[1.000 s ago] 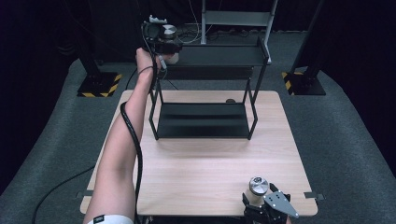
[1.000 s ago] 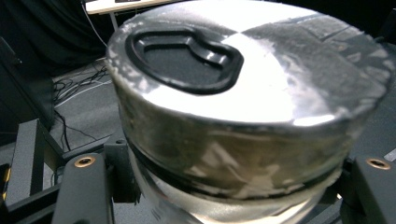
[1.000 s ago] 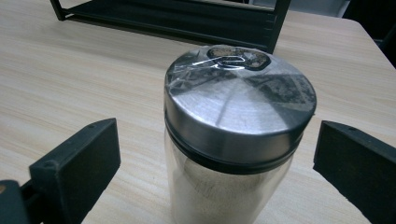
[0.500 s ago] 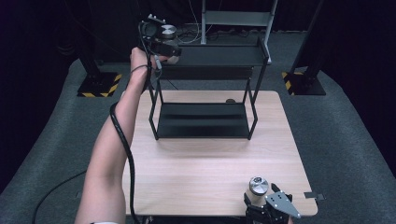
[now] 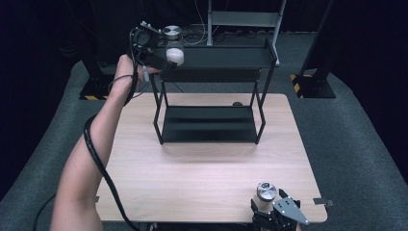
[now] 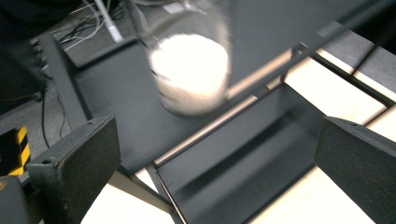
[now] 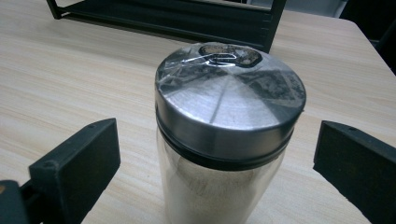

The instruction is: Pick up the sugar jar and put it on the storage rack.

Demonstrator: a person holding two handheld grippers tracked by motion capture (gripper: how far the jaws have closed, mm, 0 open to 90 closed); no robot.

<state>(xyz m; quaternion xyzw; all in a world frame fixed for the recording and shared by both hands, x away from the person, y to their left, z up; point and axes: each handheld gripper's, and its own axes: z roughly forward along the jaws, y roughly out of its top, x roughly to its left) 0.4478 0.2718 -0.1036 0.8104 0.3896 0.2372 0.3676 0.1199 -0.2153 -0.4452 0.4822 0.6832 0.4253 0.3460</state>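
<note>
left gripper [image 5: 161, 60] jaws have just been opening and now stand wide with nothing between them, clear of the glass jar of white powder with a steel lid [image 5: 173, 45], which stands upright on the top shelf of the black metal two-tier rack [image 5: 216, 57], looks like a release. right gripper [image 5: 274, 219] jaws also spread, straddling but not pressing the second steel-lidded glass jar [image 7: 224, 140] on the light wood table [image 5: 202, 178] near its front edge, likely staged for pickup. count: two jars, two grippers, one rack.
</note>
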